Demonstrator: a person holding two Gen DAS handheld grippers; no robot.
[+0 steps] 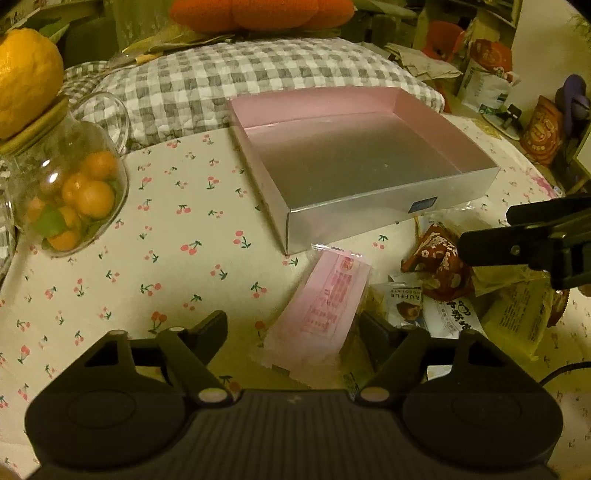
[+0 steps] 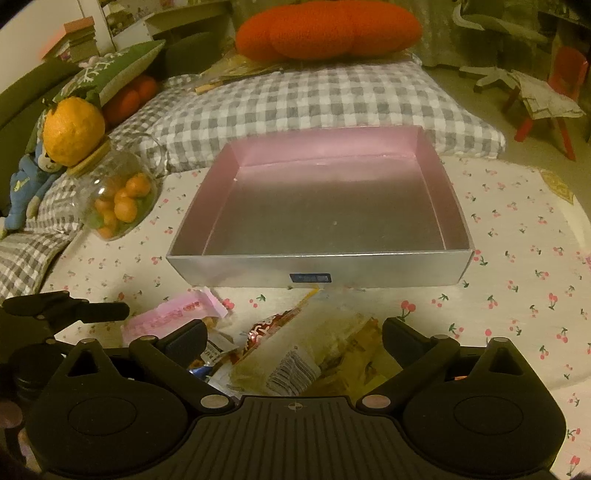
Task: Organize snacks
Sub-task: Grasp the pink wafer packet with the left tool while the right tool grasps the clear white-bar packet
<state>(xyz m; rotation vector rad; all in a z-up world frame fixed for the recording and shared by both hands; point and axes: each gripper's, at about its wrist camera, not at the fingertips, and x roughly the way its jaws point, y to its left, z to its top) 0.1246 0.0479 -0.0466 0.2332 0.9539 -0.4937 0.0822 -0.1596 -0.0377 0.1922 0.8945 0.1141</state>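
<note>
An empty silver box with pink inner walls (image 1: pixel 384 206) (image 2: pixel 258 266) sits on the cherry-print tablecloth. In front of it lies a pile of snack packets. My left gripper (image 1: pixel 293 326) is open, its fingers either side of a pink packet (image 1: pixel 321 310), which also shows in the right wrist view (image 2: pixel 173 314). My right gripper (image 2: pixel 293 338) is open around a yellowish clear packet (image 2: pixel 314 347); it appears at the right of the left wrist view (image 1: pixel 524 243). A red patterned packet (image 1: pixel 439 266) and a truffle chocolate packet (image 1: pixel 406 302) lie in the pile.
A glass jar of small oranges (image 1: pixel 70 199) (image 2: pixel 118 199) stands left of the box with a big orange fruit (image 1: pixel 26 81) on its lid. A grey checked cushion (image 1: pixel 258 74) and an orange pumpkin cushion (image 2: pixel 325 29) lie behind the box.
</note>
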